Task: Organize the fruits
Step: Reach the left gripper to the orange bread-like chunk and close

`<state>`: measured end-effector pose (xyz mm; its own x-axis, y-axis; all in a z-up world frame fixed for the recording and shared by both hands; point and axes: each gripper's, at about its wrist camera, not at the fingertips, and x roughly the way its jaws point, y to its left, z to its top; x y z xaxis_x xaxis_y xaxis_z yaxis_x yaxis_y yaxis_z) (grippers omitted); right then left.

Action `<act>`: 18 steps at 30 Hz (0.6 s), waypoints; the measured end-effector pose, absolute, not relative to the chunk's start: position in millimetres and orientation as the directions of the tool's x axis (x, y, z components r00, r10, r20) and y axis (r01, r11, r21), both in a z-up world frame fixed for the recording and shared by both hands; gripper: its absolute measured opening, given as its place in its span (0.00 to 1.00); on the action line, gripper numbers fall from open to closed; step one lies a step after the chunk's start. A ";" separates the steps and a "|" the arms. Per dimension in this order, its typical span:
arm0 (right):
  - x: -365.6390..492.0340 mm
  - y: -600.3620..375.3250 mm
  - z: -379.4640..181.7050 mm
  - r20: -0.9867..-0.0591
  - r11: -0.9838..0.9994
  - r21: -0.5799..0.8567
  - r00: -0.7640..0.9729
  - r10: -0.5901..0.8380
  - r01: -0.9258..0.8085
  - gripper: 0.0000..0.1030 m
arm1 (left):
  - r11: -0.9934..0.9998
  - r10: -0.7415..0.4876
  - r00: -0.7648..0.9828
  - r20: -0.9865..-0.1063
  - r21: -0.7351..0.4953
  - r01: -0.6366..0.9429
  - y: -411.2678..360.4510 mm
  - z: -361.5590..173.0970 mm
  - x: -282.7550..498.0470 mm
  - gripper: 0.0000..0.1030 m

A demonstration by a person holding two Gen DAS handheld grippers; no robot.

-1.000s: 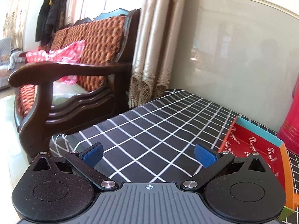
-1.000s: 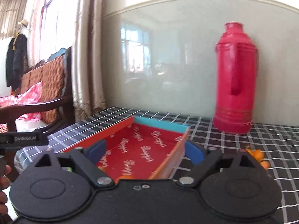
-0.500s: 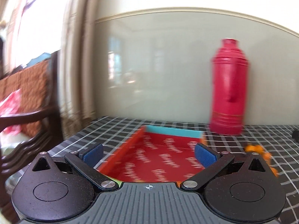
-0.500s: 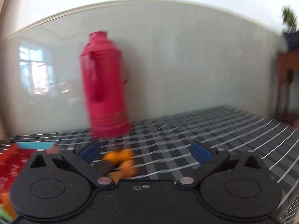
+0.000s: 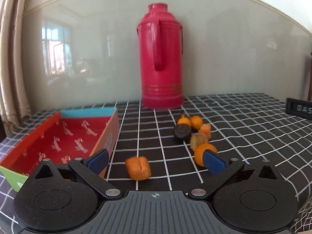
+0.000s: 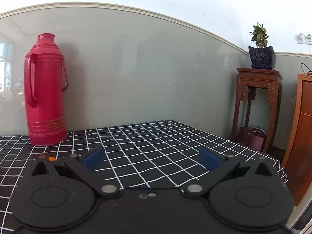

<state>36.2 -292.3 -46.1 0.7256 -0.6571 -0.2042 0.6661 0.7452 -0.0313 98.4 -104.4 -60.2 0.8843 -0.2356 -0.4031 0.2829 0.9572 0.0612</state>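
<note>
1 red flask [image 5: 161,58], 1 red tray [image 5: 58,136], approx. 6 orange fruit pcs [image 5: 138,167], 1 dark round pc [image 5: 182,131], 1 potted plant [image 6: 261,46].

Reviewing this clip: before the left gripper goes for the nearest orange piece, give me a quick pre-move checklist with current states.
1. Left gripper open and holding nothing: ok.
2. Nearest orange piece lies on the cloth between the spread fingers, apart from the other fruit: ok.
3. Red tray has bare floor showing: ok.
4. Round orange fruit sits right behind the right-hand blue pad, may get nudged: not ok.
5. Right gripper open, over bare checked cloth away from the fruit: ok.
6. Red thermos upright at the wall, behind the fruit: ok.
</note>
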 end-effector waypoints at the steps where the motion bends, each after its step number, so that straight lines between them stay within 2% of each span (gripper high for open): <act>1: 37.6 -290.3 -44.9 -0.205 0.756 -0.032 0.736 -0.645 0.654 0.94 | 0.961 -0.219 0.881 -0.419 0.062 0.269 -106.6 -63.2 102.3 0.87; 4: 39.4 -286.2 -44.8 -0.202 0.778 -0.038 0.757 -0.621 0.628 0.94 | 0.968 -0.212 0.842 -0.496 0.016 0.252 -105.9 -74.7 122.8 0.69; 7: 41.1 -281.3 -45.2 -0.202 0.800 -0.047 0.779 -0.594 0.598 0.94 | 0.978 -0.178 0.820 -0.544 -0.004 0.209 -107.8 -84.6 139.1 0.66; 13: 43.5 -274.8 -44.6 -0.196 0.825 -0.067 0.803 -0.562 0.561 0.94 | 0.983 -0.153 0.811 -0.565 -0.006 0.181 -112.1 -90.7 149.5 0.64; 14: 44.1 -274.4 -44.7 -0.198 0.827 -0.071 0.805 -0.560 0.558 0.94 | 0.985 -0.147 0.814 -0.563 -0.004 0.175 -112.2 -90.9 150.3 0.60; 16: 44.7 -275.1 -45.5 -0.203 0.828 -0.075 0.805 -0.558 0.555 0.94 | 0.985 -0.135 0.820 -0.557 0.011 0.170 -112.5 -90.4 150.7 0.34; 18: 44.2 -277.5 -46.1 -0.209 0.828 -0.070 0.803 -0.557 0.556 0.94 | 0.985 -0.138 0.819 -0.557 0.008 0.171 -113.1 -90.1 153.2 0.34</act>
<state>44.2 -277.5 -46.1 0.8034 -0.5574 -0.2095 0.5563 0.8280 -0.0699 153.2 -113.1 -90.1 0.8192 -0.1377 -0.5567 0.1712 0.9852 0.0083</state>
